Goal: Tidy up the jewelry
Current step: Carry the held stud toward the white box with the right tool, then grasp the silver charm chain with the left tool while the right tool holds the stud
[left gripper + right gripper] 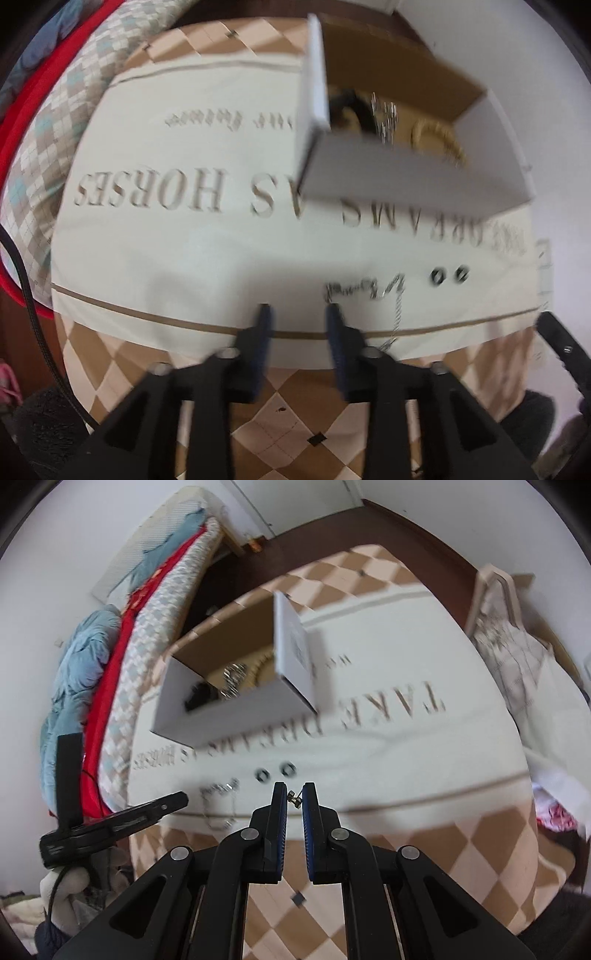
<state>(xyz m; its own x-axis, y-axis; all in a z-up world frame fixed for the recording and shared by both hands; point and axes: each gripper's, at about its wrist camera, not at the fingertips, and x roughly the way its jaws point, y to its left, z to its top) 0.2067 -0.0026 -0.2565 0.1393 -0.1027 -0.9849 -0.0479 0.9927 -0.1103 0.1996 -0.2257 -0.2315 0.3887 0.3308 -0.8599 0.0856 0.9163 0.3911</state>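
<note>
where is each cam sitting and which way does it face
Left wrist: rides the left hand-held gripper, looking along its open fingers over the cloth at the box, chain and two rings.
Right wrist: rides the right hand-held gripper, facing the same box; a small earring sits between its fingers.
Shared: box, chain, rings.

I am working in a home bedroom. My surface is a round table under a cream cloth (177, 258) printed with large decorative lettering and edged in tan diamond checks. Beside it lies a bed: a mattress in a pale checked cover (162, 627), a red sheet (110, 679) and a rumpled blue quilt (74, 664). White walls, a dark wooden skirting board (424, 520) and dark flooring surround it. An open cardboard box (236, 694) holding jewelry sits on the cloth.
</note>
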